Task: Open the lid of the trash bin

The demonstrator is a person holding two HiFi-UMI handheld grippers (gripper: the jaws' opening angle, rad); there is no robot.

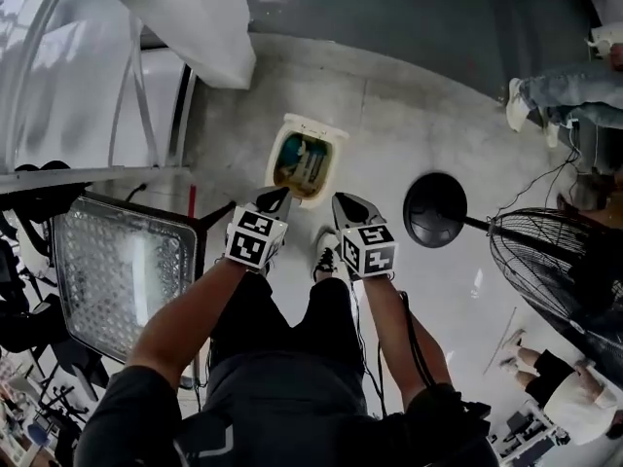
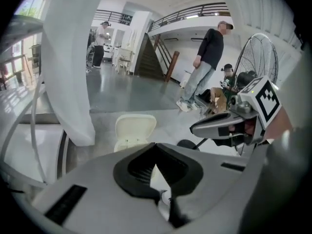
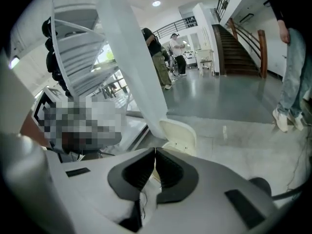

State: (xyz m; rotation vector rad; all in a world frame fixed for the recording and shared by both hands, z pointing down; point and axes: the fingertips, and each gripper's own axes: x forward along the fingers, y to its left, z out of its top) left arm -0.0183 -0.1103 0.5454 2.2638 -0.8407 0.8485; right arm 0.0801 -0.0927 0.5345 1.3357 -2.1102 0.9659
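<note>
Trash bin (image 1: 304, 166) is sitting on the floor (image 1: 428, 115) just ahead of the person, its lid (image 2: 135, 126) standing upright. The left gripper (image 1: 273, 200) and right gripper (image 1: 343, 205) are hovering above it, both 2-jaw pairs pressed together and empty. The lid is looking like light, slick plastic — best taken by its free edge.

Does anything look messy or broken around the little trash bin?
Nothing stands out. The trash bin stands upright on the floor, its lid tipped open, rubbish inside and none spilled beside it. The left claw and right claw are shut, holding nothing.
</note>
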